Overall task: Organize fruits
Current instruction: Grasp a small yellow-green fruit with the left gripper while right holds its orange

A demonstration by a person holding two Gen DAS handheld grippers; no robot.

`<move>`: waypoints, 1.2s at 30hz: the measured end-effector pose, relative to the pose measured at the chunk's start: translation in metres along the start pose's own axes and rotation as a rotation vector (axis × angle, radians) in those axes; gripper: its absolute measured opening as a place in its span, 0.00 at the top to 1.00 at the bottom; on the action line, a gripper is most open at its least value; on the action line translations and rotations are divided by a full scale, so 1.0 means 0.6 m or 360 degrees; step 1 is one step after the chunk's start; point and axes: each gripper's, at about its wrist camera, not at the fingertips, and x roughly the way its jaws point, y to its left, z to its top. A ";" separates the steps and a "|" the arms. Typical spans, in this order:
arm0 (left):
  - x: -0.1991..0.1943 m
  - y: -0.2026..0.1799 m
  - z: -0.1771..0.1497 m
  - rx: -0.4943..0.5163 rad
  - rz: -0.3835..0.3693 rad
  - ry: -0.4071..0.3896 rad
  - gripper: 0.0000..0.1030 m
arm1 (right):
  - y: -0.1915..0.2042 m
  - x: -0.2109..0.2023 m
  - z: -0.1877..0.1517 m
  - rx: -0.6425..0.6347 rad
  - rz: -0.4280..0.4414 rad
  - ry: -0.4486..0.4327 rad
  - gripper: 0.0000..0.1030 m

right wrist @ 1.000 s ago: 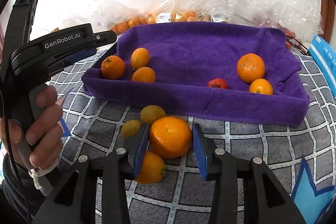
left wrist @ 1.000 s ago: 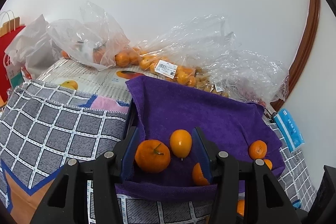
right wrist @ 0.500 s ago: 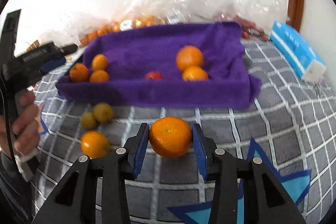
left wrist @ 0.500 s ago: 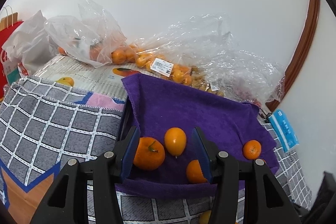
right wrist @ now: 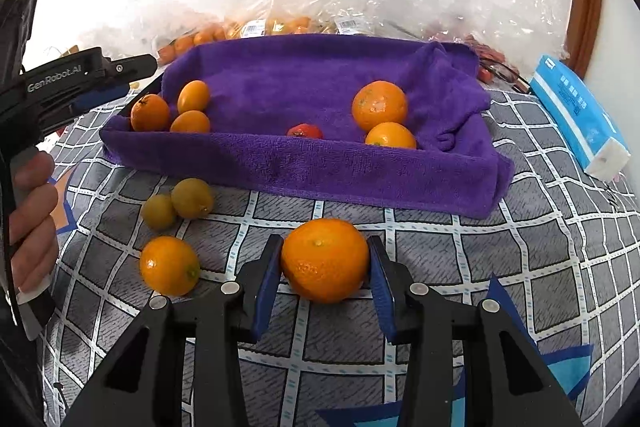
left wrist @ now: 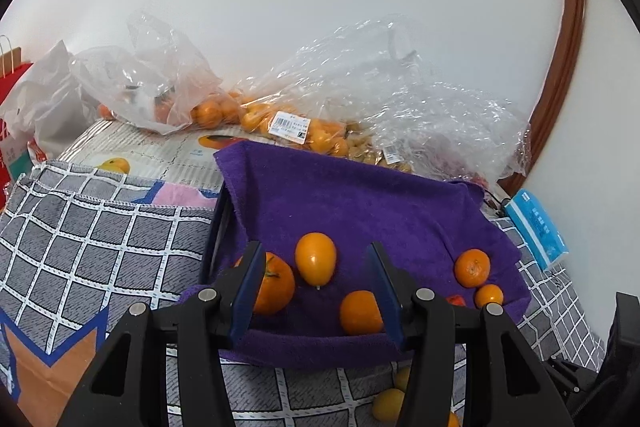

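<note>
You are holding a large orange (right wrist: 325, 259) pinched between the fingers of your right gripper (right wrist: 325, 263), above the checked cloth (right wrist: 520, 267) on the bench. The purple-towel tray (right wrist: 304, 167) is lying straight ahead of those fingers — just beyond the orange, its near wall between you and the fruit already inside. Your left gripper (left wrist: 316, 291) is hovering at the tray's left end, fingers spread and gripping nothing. The right hand is the one placed for the drop; three loose fruits (right wrist: 172, 227) are waiting to its left.
</note>
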 end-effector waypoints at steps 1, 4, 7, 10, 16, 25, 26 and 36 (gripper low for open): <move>-0.001 -0.002 -0.001 0.0001 -0.0008 0.0000 0.52 | 0.000 0.000 0.000 0.0002 0.0001 -0.0003 0.60; 0.003 -0.004 -0.005 -0.0006 -0.0070 0.0040 0.52 | 0.001 -0.002 -0.002 -0.0007 0.0008 -0.0014 0.60; 0.005 -0.009 -0.009 0.0013 -0.0090 0.0061 0.52 | 0.002 -0.003 -0.004 -0.0019 0.0054 -0.0019 0.60; 0.002 -0.016 -0.013 0.0033 -0.0126 0.0070 0.52 | -0.002 -0.006 -0.005 0.0008 0.0056 -0.0045 0.60; -0.013 -0.035 -0.019 0.0106 -0.0210 0.0053 0.52 | -0.033 -0.027 -0.011 0.0183 0.0080 -0.0152 0.60; -0.019 -0.062 -0.025 0.0209 -0.0444 0.0182 0.52 | -0.044 -0.031 -0.011 0.0250 0.0055 -0.0174 0.60; -0.017 -0.065 -0.026 0.0222 -0.0489 0.0219 0.52 | -0.044 -0.030 -0.011 0.0253 0.0054 -0.0174 0.60; 0.003 -0.114 -0.064 0.0530 -0.0514 0.0459 0.63 | -0.046 -0.029 -0.013 0.0269 0.0069 -0.0170 0.60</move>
